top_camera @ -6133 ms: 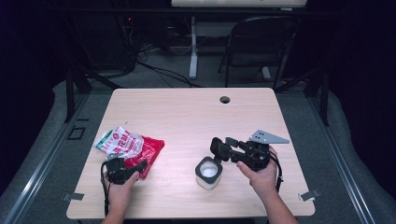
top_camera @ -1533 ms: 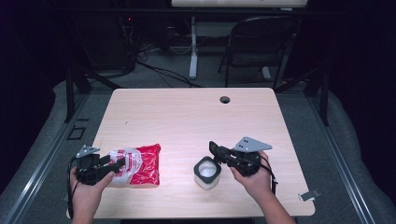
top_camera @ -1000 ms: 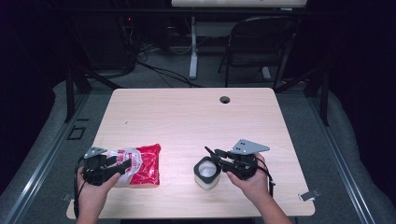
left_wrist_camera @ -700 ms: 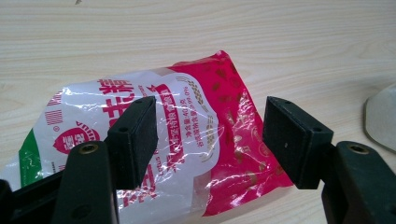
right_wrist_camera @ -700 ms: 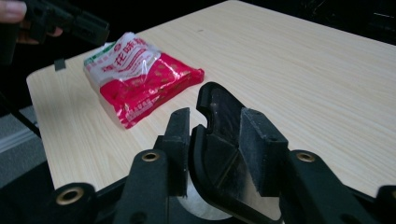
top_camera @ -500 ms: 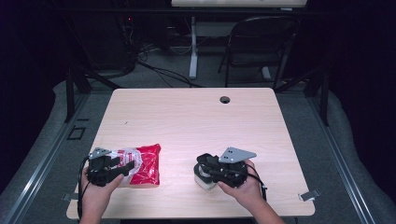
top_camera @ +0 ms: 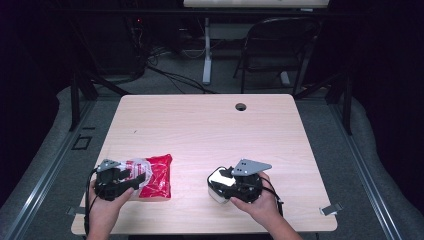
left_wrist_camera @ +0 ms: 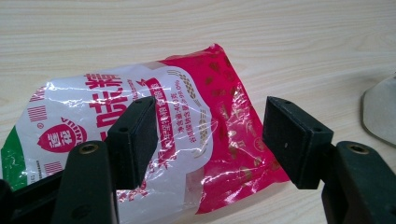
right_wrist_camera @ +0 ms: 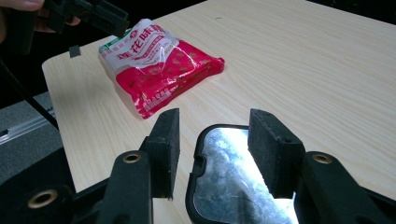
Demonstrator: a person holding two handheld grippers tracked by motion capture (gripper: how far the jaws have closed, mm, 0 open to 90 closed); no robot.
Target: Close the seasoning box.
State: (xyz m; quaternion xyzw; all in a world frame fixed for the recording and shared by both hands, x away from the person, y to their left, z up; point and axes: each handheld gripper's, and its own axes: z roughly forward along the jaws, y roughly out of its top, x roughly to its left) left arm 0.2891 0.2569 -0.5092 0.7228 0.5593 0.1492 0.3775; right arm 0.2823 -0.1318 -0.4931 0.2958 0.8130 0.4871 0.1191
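- High view: the left gripper is held at the near left of the table, its jaws spread over the white end of the red and white packet, which lies flat on the wood. The right gripper is set over the white container at the near middle, well apart from the packet; contact cannot be made out from up here.
- Left gripper view: the packet is seen lying beneath and between the two parted pads, neither pad pressed on it.
- Right gripper view: the jaws have just been opening and now stand wide. The container's foil-topped lid is seen between and below the pads, not clamped. The packet lies beyond, with the left gripper at its far end.
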